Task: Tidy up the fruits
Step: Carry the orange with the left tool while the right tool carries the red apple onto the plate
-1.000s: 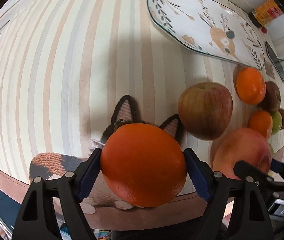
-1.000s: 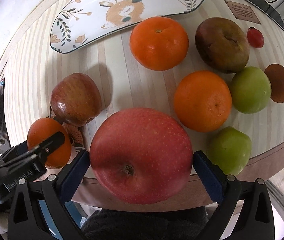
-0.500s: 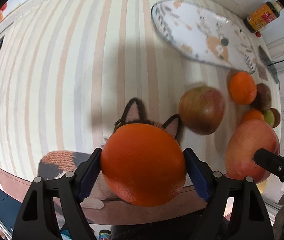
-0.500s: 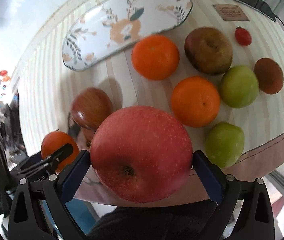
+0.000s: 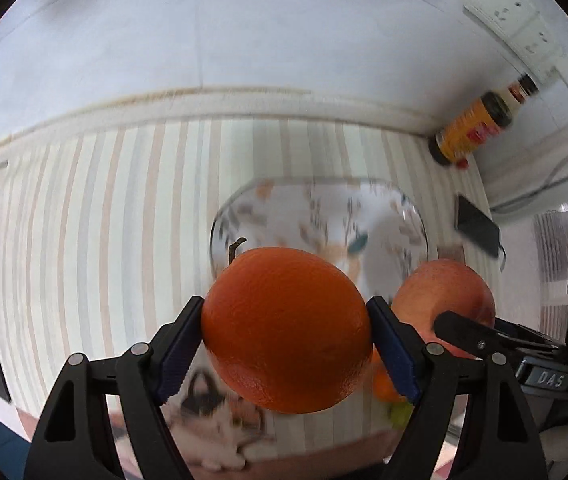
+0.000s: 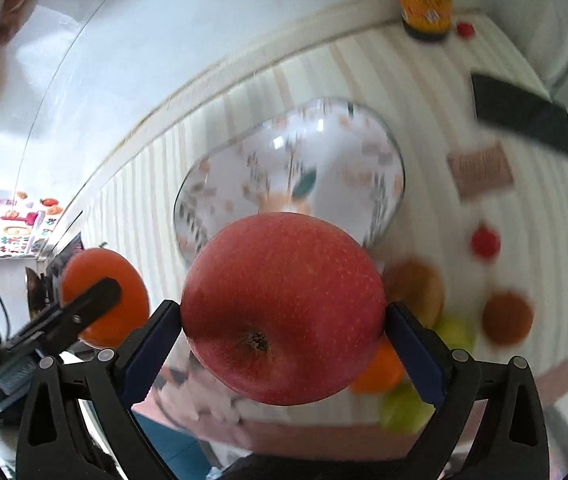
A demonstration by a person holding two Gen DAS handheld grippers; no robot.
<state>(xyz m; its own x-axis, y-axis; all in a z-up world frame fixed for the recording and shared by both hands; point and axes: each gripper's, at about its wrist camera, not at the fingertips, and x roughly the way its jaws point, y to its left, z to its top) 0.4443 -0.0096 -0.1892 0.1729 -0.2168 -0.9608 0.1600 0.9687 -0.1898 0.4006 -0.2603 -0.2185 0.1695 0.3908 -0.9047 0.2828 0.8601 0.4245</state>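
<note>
My left gripper (image 5: 286, 330) is shut on an orange (image 5: 284, 328), held in the air above the striped table. In the right wrist view my right gripper (image 6: 284, 320) is shut on a big red apple (image 6: 284, 306). Each held fruit shows in the other view: the apple (image 5: 444, 300) to the right of the orange, the orange (image 6: 103, 296) to the left of the apple. Beyond both lies the patterned oval plate (image 5: 320, 220), also the plate (image 6: 292, 168), with nothing on it. Blurred loose fruits (image 6: 444, 320) lie low on the table at the right.
A yellow bottle (image 5: 472, 128) stands at the back right by the white wall, with a dark phone (image 5: 476, 228) and a small card (image 6: 480, 170) near it. A small red fruit (image 6: 484, 242) lies right of the plate. A cat-shaped mat (image 5: 211, 412) sits at the table's front edge.
Both grippers have risen with their fruits and tipped up towards the wall. The table has dropped away; the plate now sits straight ahead and the loose fruits low in view.
</note>
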